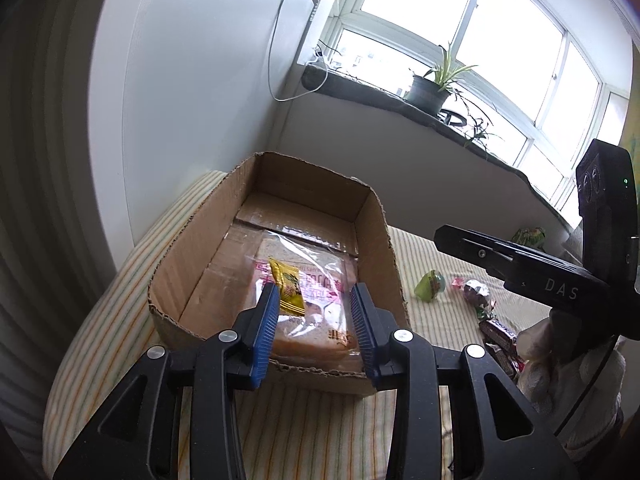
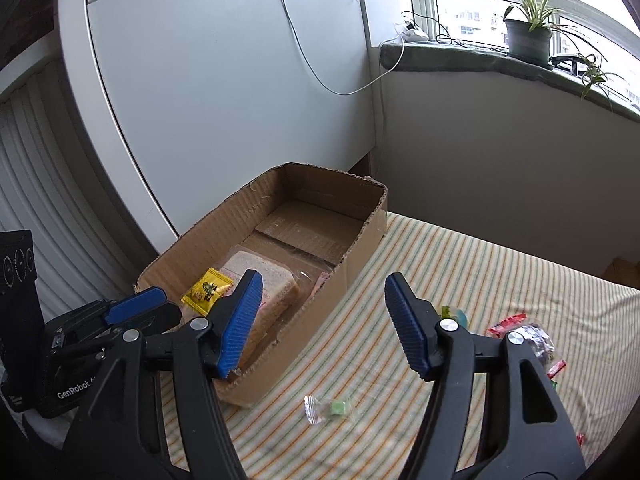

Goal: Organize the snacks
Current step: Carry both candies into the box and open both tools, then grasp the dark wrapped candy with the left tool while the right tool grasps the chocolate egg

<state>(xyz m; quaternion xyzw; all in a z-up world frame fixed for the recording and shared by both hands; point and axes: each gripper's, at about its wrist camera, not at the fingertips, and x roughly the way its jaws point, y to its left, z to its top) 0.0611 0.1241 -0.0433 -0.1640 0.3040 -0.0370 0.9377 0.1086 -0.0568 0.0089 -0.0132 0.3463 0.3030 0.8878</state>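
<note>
An open cardboard box [image 1: 192, 240] [image 2: 360, 240] stands on the striped cloth. In it lies a bagged loaf of sliced bread [image 1: 316, 340] [image 2: 272, 280] with a small yellow packet [image 1: 286, 288] [image 2: 206, 290] on top. My left gripper [image 1: 314, 300] [image 2: 136, 306] is open and empty just above the box's near end, over the yellow packet. My right gripper [image 2: 324, 312] is open and empty above the cloth right of the box; its body shows in the left wrist view [image 1: 520, 264]. A clear-wrapped green candy [image 2: 330, 408] lies below it.
Loose snacks lie on the cloth to the right: a green jelly cup [image 1: 430, 284] [image 2: 454, 314], a foil-wrapped sweet [image 1: 478, 294] [image 2: 540, 340], red wrappers [image 2: 506, 324] and dark bars [image 1: 500, 332]. A wall, window sill and potted plant [image 1: 430, 88] stand behind.
</note>
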